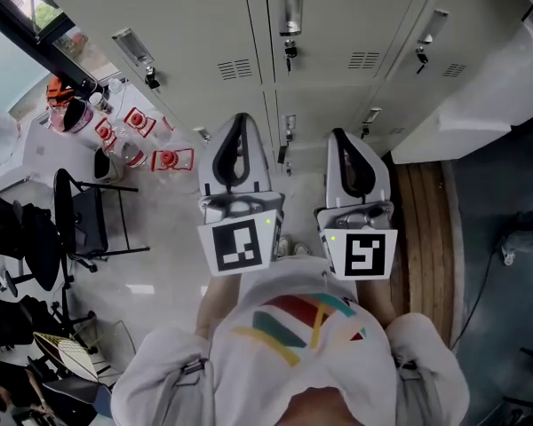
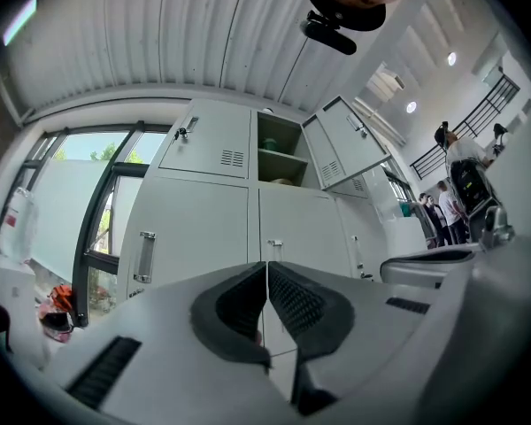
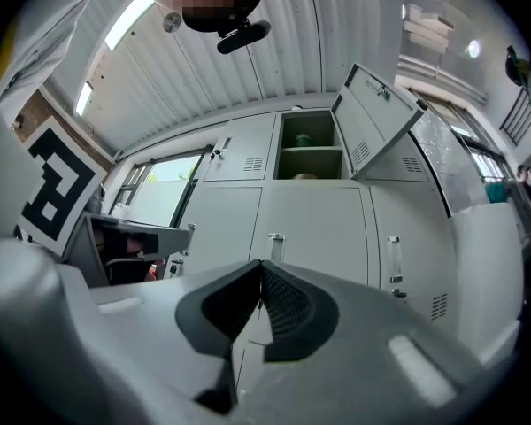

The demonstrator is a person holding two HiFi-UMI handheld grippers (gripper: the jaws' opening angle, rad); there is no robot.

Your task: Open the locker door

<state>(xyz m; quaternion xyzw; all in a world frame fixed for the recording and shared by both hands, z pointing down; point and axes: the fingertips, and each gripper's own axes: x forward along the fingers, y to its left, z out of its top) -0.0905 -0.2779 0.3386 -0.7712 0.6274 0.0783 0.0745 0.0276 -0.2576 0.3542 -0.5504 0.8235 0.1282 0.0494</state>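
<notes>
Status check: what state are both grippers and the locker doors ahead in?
left gripper: shut, empty.
right gripper: shut, empty.
upper middle locker door: swung open.
upper left locker door: closed.
lower middle locker door: closed.

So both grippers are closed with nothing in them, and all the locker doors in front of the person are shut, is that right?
Not quite: the doors are not all shut. One upper locker door stands swung open, as the right gripper view shows plainly. The rest is right: the left gripper and the right gripper are both closed with nothing between their jaws.
</notes>
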